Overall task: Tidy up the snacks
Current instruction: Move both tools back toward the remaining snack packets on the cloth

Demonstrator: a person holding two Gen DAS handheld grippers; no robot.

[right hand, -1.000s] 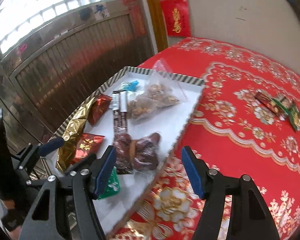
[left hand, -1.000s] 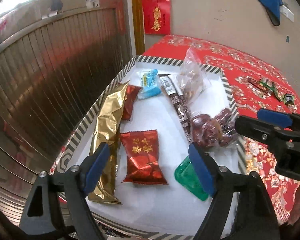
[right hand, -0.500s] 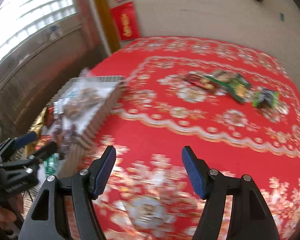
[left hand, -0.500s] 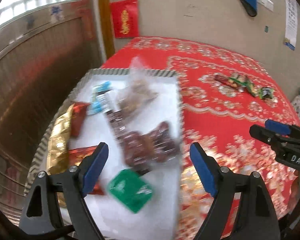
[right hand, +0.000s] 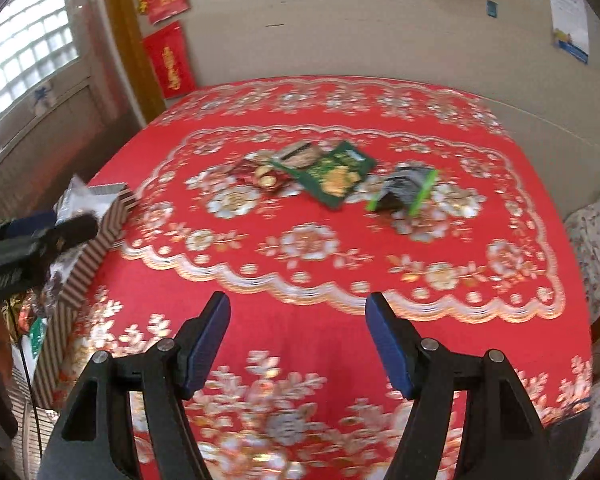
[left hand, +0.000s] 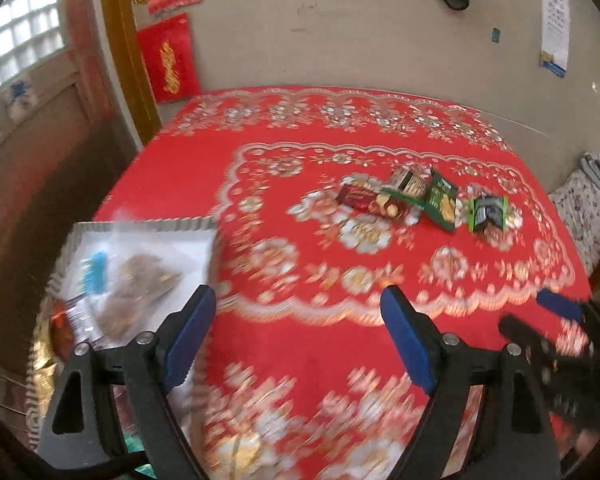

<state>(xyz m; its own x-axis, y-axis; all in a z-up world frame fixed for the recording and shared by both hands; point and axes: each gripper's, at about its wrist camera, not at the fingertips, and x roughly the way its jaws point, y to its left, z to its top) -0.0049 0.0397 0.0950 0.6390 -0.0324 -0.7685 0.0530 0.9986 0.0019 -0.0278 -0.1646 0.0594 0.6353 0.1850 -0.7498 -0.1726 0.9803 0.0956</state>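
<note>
With both jaws spread and empty, my left gripper [left hand: 300, 340] and right gripper [right hand: 298, 340] hang over the red tablecloth [right hand: 300, 264]. Loose snack packets [right hand: 332, 172] lie near its far middle; the striped tray [left hand: 140, 226] of snacks sits at its left edge.

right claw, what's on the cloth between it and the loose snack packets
Nothing: in the right wrist view only bare red tablecloth lies between the open right claw and the snack packets.

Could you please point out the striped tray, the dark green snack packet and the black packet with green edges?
striped tray [right hand: 100, 236]: right wrist view, its striped side wall.
dark green snack packet [right hand: 332, 174]: right wrist view, middle of its printed face.
black packet with green edges [left hand: 488, 213]: left wrist view, its dark centre.
</note>
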